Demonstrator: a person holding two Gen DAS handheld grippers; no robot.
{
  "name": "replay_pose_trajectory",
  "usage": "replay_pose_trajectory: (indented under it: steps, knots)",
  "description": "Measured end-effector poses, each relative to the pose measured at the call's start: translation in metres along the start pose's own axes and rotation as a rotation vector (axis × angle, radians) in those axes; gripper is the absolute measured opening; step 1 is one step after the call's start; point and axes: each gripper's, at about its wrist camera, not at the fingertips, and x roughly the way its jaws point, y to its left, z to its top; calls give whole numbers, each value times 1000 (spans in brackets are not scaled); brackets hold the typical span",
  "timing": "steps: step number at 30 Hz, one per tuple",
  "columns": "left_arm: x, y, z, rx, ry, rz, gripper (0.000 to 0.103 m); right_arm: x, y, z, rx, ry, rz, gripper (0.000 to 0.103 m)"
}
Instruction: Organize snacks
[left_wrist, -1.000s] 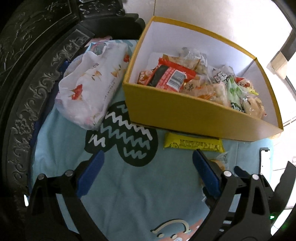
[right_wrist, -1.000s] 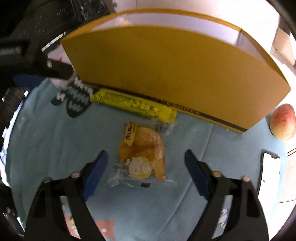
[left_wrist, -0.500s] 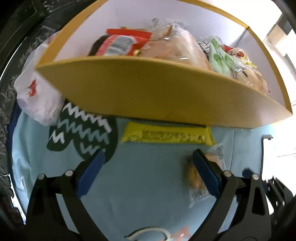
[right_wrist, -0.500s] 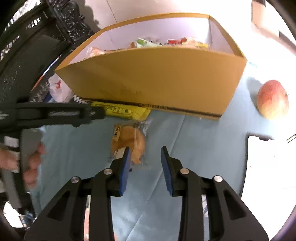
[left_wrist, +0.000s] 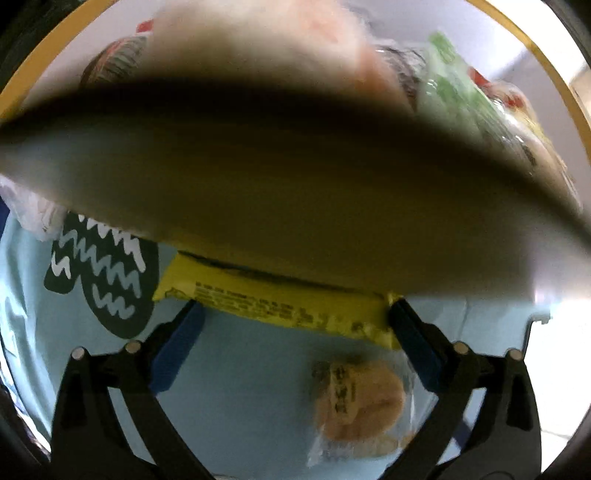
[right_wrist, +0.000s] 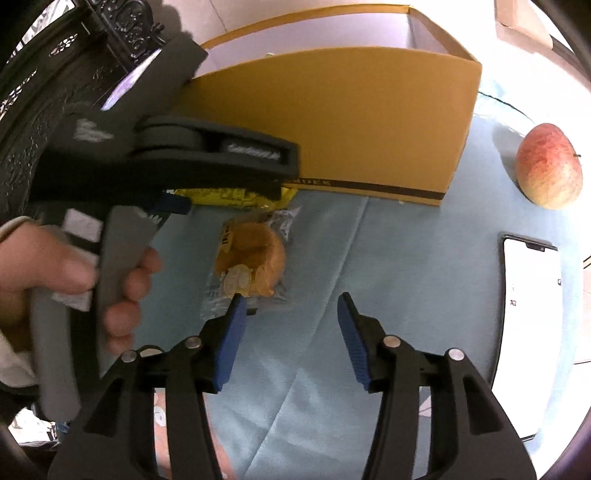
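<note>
Two tongs work the blue table. Right tongs (right_wrist: 290, 314), empty, have just reopened partway beside the bun packet (right_wrist: 249, 266). Left tongs (left_wrist: 295, 317) have dropped, wide, straddling the yellow bar (left_wrist: 280, 306) against the yellow box (right_wrist: 332, 118), so a grab looks next. Its print is unreadable.

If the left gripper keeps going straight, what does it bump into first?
Probably the long yellow snack packet lying against the yellow cardboard box; the open left gripper straddles it, though depth is unclear.
</note>
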Motion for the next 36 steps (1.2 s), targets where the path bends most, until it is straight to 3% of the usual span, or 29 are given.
replay_pose_trajectory:
  steps: [2,6,13,16,23,29,32,34,35,36]
  knots:
    - [0,-1,-1,11,-3,23,101,0,3,0,-14,6,4,55]
    - [-3,16,-7,20,-1,137,101,-7,3,-2,-15,-1,8,59]
    - [-9,78,-38,-54,83,120,101,-9,16,4,-36,-18,34,64]
    - [-18,98,-43,-97,73,126,101,-4,28,12,-71,-22,33,64]
    - [-42,121,-33,-224,14,69,101,23,49,30,-225,-7,-31,64]
    - [-21,132,-6,-372,79,69,101,46,59,27,-325,32,-56,64]
    - [-10,140,-10,-407,109,103,100,57,61,23,-360,48,-83,64]
    - [-13,144,-14,-374,95,111,96,59,66,22,-392,49,-115,58]
    - [-15,141,-14,-349,84,110,86,57,65,22,-384,55,-115,56]
    - [-18,132,-16,-314,67,107,65,57,64,23,-376,65,-119,55]
